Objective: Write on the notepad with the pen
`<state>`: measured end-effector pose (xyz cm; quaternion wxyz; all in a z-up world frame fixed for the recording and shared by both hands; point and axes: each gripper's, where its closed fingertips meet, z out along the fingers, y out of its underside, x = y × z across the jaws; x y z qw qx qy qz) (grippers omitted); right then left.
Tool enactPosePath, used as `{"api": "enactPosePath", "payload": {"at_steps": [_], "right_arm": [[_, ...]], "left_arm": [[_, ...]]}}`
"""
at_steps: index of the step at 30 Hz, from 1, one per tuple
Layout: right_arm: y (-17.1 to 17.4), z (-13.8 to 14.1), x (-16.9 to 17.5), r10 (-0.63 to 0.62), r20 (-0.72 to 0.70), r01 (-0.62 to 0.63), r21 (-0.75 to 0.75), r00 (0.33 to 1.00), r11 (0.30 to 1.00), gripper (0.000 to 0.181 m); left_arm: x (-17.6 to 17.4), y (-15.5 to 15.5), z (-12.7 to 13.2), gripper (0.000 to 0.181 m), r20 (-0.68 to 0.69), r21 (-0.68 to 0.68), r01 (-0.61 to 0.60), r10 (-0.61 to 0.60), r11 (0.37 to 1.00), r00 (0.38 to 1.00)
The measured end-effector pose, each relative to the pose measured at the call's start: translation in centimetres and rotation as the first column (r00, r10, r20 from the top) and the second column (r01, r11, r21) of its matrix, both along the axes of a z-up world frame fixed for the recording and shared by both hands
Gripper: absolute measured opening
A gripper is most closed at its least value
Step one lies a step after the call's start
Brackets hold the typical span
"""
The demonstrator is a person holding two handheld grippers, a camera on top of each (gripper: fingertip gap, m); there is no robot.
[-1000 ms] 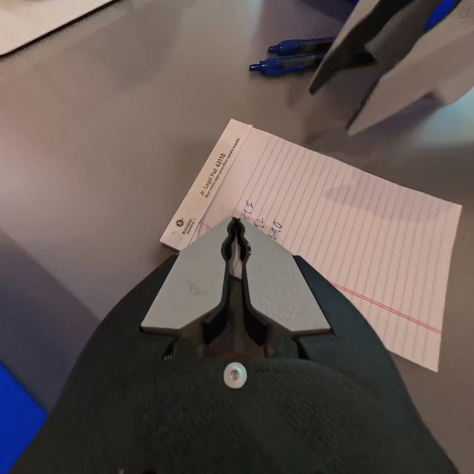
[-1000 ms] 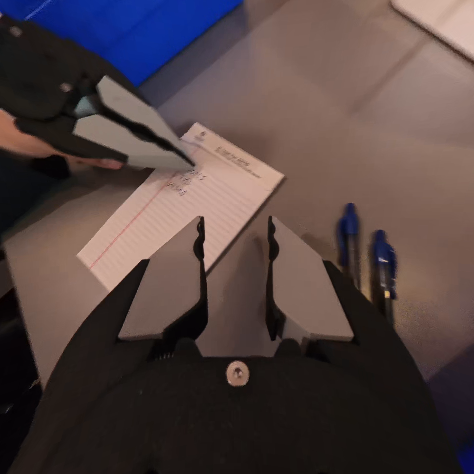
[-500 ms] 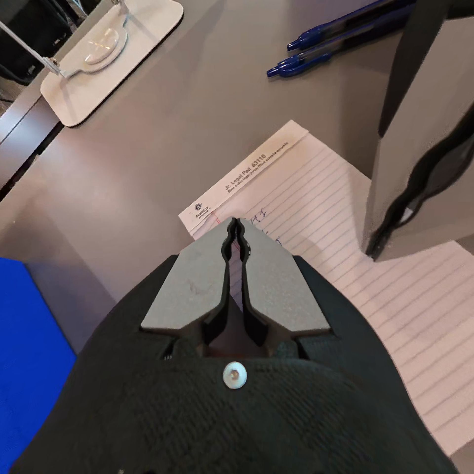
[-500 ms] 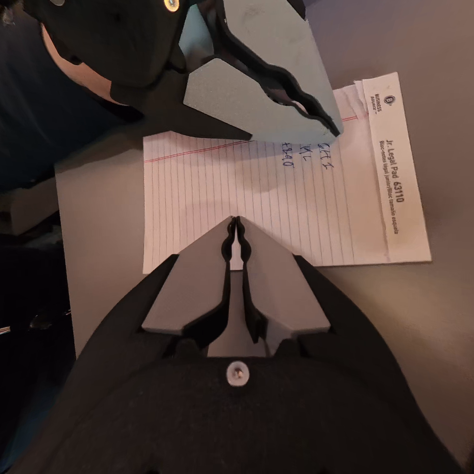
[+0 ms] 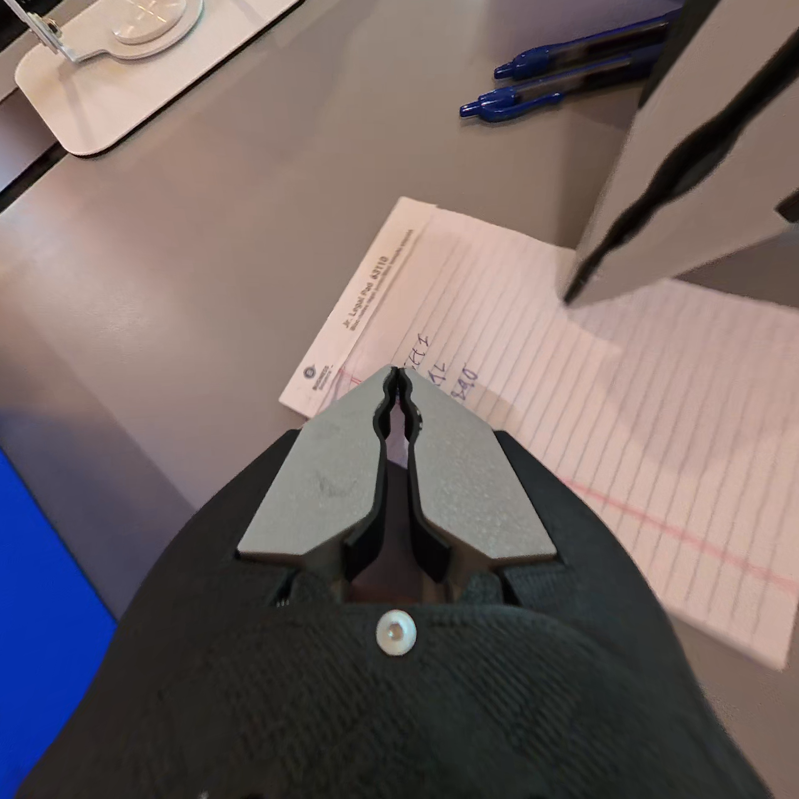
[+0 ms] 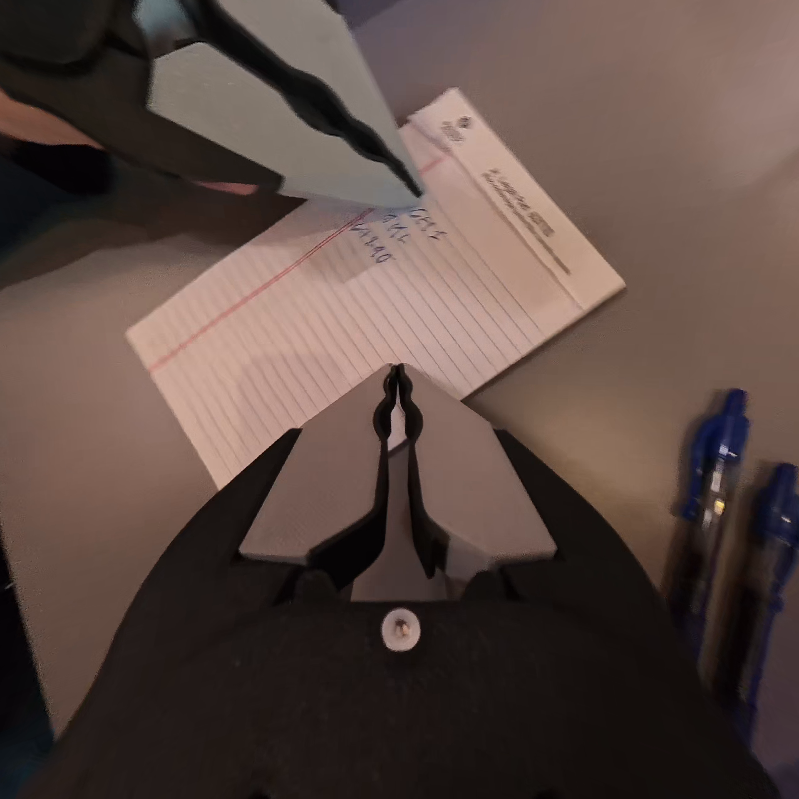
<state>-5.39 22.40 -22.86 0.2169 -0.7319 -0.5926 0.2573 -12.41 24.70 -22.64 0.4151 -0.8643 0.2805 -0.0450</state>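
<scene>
Notepad (image 6: 380, 302): lined, white, lay flat on grey table (image 5: 216, 242); some blue handwriting near its header. Two blue pens (image 6: 709, 488) lay beside it, untouched. Left gripper (image 5: 397, 371) pressed together, empty, over the header corner; right gripper (image 6: 397, 367) likewise closed, empty, at the pad's edge. Risk: unpinned pad could slide once writing pressure began.

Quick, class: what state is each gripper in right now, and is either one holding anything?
Left gripper: closed, empty, over the white lined notepad.
Right gripper: closed, empty; both blue pens lie on the table.
</scene>
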Motion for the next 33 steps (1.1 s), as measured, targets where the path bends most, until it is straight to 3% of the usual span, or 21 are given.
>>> {"api": "enactPosePath", "payload": {"at_steps": [4, 8, 13, 18, 25, 33], "right_arm": [[0.3, 0.2, 0.2, 0.016, -0.007, -0.015, 0.038, 1.000, 0.999, 0.000], [-3.5, 1.5, -0.5, 0.211, -0.083, -0.214, -0.027, 0.974, 0.976, 0.019], [-7.3, 0.6, 1.1, 0.422, -0.029, -0.423, -0.038, 0.906, 0.905, 0.018], [-9.9, 0.3, 0.1, 0.469, -0.069, -0.474, -0.151, 0.881, 0.868, 0.007], [-9.5, 1.3, 0.1, 0.480, -0.077, -0.485, -0.055, 0.874, 0.873, 0.029], [-7.3, 0.2, -0.2, 0.450, 0.000, -0.447, 0.103, 0.893, 0.888, 0.023]], "left_arm": [[0.2, -0.1, 0.0, 0.000, 0.000, 0.000, 0.009, -0.009, 1.000, 1.000], [0.1, -0.1, 0.0, 0.000, 0.004, -0.002, 0.009, -0.009, 1.000, 1.000], [-0.3, 0.6, 0.0, 0.000, -0.069, 0.044, -0.011, 0.014, 0.999, 0.998], [-0.1, 0.8, 0.0, 0.000, -0.173, 0.102, 0.017, 0.001, 0.995, 0.985], [-0.2, 0.7, 0.0, 0.000, -0.157, 0.094, 0.012, 0.003, 0.996, 0.988], [-0.2, 0.6, 0.0, 0.000, -0.151, 0.089, 0.014, 0.000, 0.996, 0.988]]}}
